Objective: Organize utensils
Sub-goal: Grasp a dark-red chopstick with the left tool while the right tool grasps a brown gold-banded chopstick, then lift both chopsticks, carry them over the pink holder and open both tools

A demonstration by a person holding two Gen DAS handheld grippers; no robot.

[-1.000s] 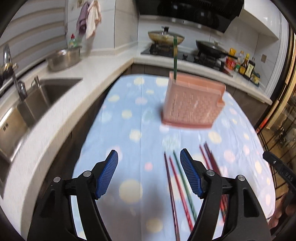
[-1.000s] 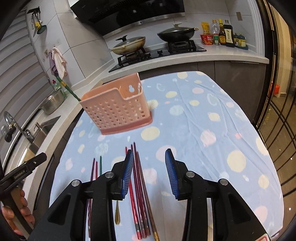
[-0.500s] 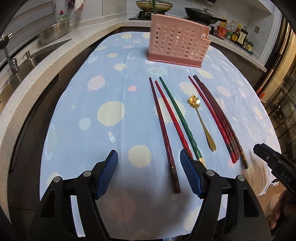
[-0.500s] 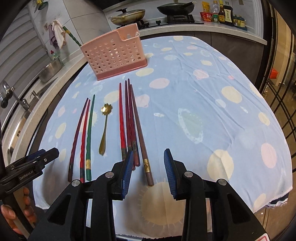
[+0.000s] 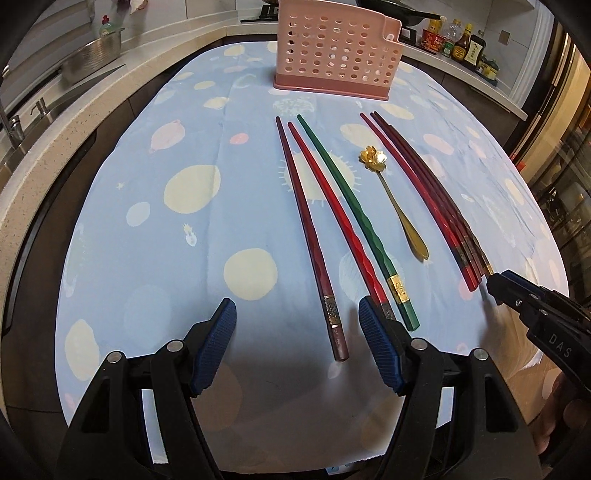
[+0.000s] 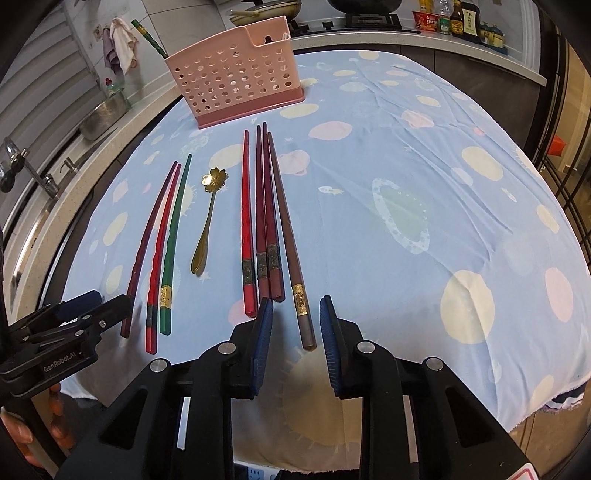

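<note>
Green chopstick (image 6: pixel 147 32) in the pink holder (image 6: pixel 231 85) shows only from the right wrist.

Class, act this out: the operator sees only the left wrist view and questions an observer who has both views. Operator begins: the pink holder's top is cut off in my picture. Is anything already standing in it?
Observer: Yes. In the right wrist view a green chopstick in the holder pokes out of the far left corner of the pink utensil holder, leaning left.

Operator: What is the right gripper lined up on?

Observer: The right gripper has the near end of the brown chopstick between its closing jaws; the pads are not touching it yet.

Operator: How many chopsticks are in that right-hand bunch?

Observer: Four: one bright red chopstick, two dark red chopsticks, and the brown one.
</note>
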